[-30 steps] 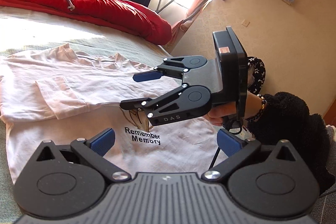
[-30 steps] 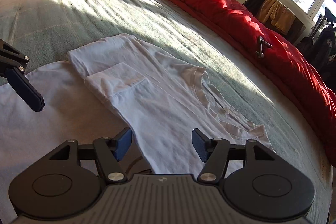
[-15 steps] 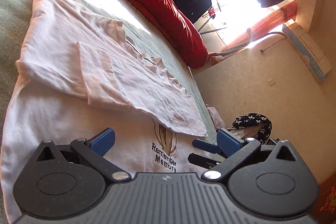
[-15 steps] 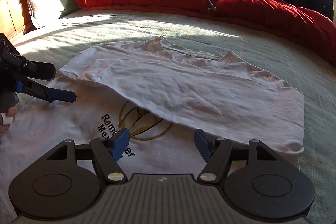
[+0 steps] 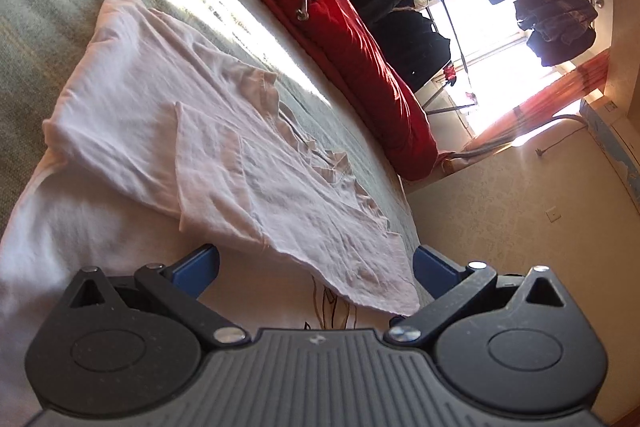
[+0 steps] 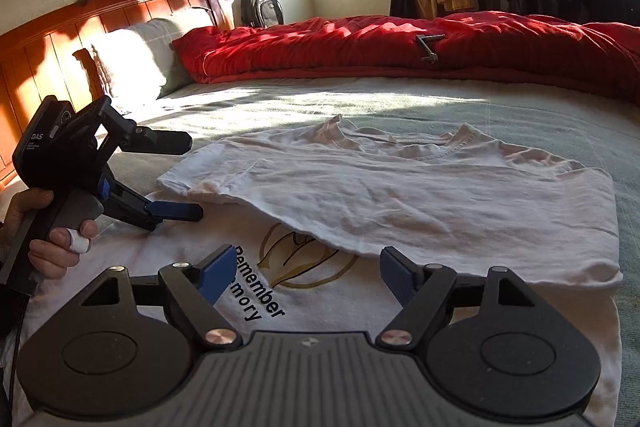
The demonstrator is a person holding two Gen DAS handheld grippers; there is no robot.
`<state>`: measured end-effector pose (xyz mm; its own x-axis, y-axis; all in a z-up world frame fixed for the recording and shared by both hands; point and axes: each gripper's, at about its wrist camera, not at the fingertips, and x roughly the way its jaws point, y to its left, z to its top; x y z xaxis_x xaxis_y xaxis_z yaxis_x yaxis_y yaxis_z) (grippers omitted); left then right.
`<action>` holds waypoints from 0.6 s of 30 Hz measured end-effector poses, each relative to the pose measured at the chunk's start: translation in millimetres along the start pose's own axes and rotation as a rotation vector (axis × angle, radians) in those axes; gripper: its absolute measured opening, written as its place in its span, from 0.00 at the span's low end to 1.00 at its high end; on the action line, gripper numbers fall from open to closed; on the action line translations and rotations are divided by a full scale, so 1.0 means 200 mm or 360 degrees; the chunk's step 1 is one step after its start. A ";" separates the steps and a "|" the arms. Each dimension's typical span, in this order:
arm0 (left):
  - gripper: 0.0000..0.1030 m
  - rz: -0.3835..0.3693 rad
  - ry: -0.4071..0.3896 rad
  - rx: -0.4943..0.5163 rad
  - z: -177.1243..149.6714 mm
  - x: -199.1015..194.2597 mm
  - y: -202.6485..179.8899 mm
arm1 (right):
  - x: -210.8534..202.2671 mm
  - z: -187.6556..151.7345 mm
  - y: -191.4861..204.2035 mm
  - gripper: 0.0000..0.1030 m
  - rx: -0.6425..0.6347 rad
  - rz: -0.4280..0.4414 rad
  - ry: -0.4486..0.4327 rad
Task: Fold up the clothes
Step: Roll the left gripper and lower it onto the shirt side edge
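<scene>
Your two grippers hover over a half-folded white T-shirt [image 6: 420,195] on the bed [image 6: 520,115].

"Remember", with letters below cut off, reads on its chest print; "DAS" marks your left gripper [image 6: 188,175], jaws spread and empty. Your right gripper [image 6: 304,273] is opening, nothing between its jaws. A red duvet [image 6: 360,47] lies beyond, under sunlit windows, beside a wooden headboard [image 6: 52,43].

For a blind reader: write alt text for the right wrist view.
A white T-shirt lies half-folded on a green bedspread, between the opening, empty right gripper and a red duvet. At left, a hand holds the open left gripper.
</scene>
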<state>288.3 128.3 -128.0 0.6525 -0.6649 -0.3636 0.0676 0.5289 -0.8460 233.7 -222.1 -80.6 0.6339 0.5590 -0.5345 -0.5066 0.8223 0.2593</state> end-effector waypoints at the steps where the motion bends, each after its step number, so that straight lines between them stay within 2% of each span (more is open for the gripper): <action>1: 0.99 0.0003 -0.0025 -0.0025 0.00 0.00 0.00 | 0.00 -0.01 -0.03 0.82 0.0052 0.0030 0.0008; 4: 0.99 -0.0014 -0.0116 -0.0083 0.00 0.01 -0.02 | 0.00 -0.04 -0.12 0.82 0.0201 0.0123 0.0005; 7: 0.99 -0.0037 -0.0225 -0.0095 -0.01 0.00 -0.05 | -0.03 -0.04 -0.13 0.82 0.0240 0.0144 -0.0016; 11: 0.99 0.0021 -0.0226 -0.0187 -0.03 0.06 -0.02 | -0.12 -0.01 -0.12 0.82 0.0235 0.0145 -0.0118; 18: 0.99 0.0027 -0.0346 -0.0095 0.01 0.07 -0.11 | -0.18 0.03 -0.13 0.83 0.0262 0.0165 -0.0196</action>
<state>297.1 108.9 -113.8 0.8008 -0.5235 -0.2910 0.0144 0.5025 -0.8645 227.7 -263.8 -63.9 0.6552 0.6418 -0.3984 -0.4768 0.7604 0.4409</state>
